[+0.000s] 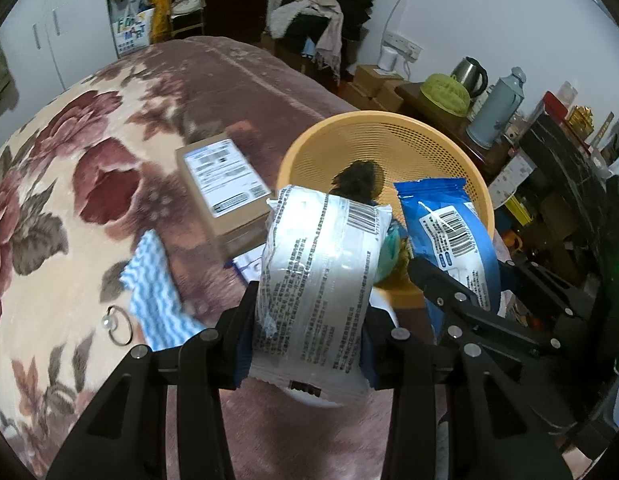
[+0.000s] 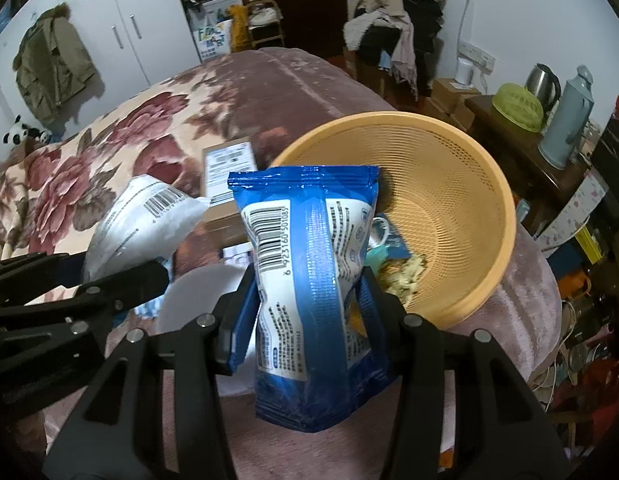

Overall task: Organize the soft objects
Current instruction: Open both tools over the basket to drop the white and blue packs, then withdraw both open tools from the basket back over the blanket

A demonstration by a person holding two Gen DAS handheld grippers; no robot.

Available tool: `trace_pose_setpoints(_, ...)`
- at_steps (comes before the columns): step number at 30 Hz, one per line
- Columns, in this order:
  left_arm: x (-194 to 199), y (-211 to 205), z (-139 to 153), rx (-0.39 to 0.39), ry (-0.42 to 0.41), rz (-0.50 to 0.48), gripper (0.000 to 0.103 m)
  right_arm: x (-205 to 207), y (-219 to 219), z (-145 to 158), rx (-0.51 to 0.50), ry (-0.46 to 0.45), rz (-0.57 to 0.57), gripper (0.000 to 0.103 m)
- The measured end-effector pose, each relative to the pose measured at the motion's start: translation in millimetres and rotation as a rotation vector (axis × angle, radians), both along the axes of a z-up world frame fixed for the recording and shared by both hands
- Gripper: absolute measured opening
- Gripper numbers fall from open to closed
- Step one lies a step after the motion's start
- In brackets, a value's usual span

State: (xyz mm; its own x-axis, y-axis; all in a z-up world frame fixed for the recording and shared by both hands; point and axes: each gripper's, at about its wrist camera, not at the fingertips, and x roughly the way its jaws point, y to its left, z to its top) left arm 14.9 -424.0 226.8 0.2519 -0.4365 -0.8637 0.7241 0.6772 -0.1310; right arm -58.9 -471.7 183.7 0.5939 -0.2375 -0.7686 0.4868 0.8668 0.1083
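Note:
My left gripper (image 1: 309, 320) is shut on a silver-white packet (image 1: 321, 272) printed with text and a barcode, held above the bed. My right gripper (image 2: 309, 300) is shut on a blue and white pouch (image 2: 309, 280). That pouch (image 1: 453, 236) also shows at the right of the left wrist view, over the near rim of an orange mesh basket (image 1: 421, 140). In the right wrist view the basket (image 2: 461, 200) holds a teal item and a yellowish soft thing (image 2: 401, 276). The silver packet (image 2: 137, 224) hangs left of the pouch. A dark fuzzy object (image 1: 357, 180) lies in the basket.
A cardboard box (image 1: 225, 188) with a label lies on the floral blanket (image 1: 69, 200). A blue and white wavy cloth (image 1: 157, 300) and a metal ring with a pearl (image 1: 117, 324) lie nearer. A white round dish (image 2: 197, 300) sits below. A side table with a kettle (image 1: 469, 76) stands right.

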Motion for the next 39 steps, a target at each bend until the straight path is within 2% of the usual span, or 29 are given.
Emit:
trace_pose_setpoints(16, 24, -92, -24, 0.017, 0.093, -0.059, 0.043, 6, -73, -24, 0.041, 0.032, -0.092, 0.049)
trace_pose_setpoints(24, 43, -112, -45, 0.04, 0.119, -0.049, 0.044, 10, -97, -35, 0.057, 0.047, -0.118, 0.05)
trace_pose_setpoints(26, 48, -114, -51, 0.035, 0.14, -0.038, 0.048, 12, -101, -38, 0.066, 0.047, -0.119, 0.05)
trace_pose_setpoints(28, 52, -114, -54, 0.021, 0.161, -0.021, 0.067, 12, -104, -40, 0.058, 0.061, -0.127, 0.05)
trace_pose_setpoints(29, 54, -113, -54, 0.012, 0.165, -0.015, 0.073, 12, -104, -41, 0.053, 0.066, -0.131, 0.052)
trace_pose_setpoints(31, 56, -110, -54, -0.01, 0.169, -0.003, 0.083, 11, -105, -42, 0.049, 0.069, -0.137, 0.059)
trace_pose_setpoints(33, 57, -108, -54, -0.013, 0.169, 0.0, 0.086, 9, -107, -42, 0.043, 0.07, -0.145, 0.079)
trace_pose_setpoints(35, 57, -106, -52, -0.018, 0.16, 0.003, 0.088, 8, -107, -40, 0.038, 0.055, -0.142, 0.091)
trace_pose_setpoints(36, 57, -104, -51, -0.02, 0.151, 0.004, 0.096, 8, -106, -39, 0.03, 0.055, -0.143, 0.096)
trace_pose_setpoints(37, 57, -103, -50, -0.024, 0.142, 0.007, 0.101, 8, -106, -37, 0.024, 0.054, -0.143, 0.098)
trace_pose_setpoints(39, 57, -98, -46, -0.041, 0.128, 0.022, 0.101, 8, -104, -35, 0.02, 0.052, -0.142, 0.101)
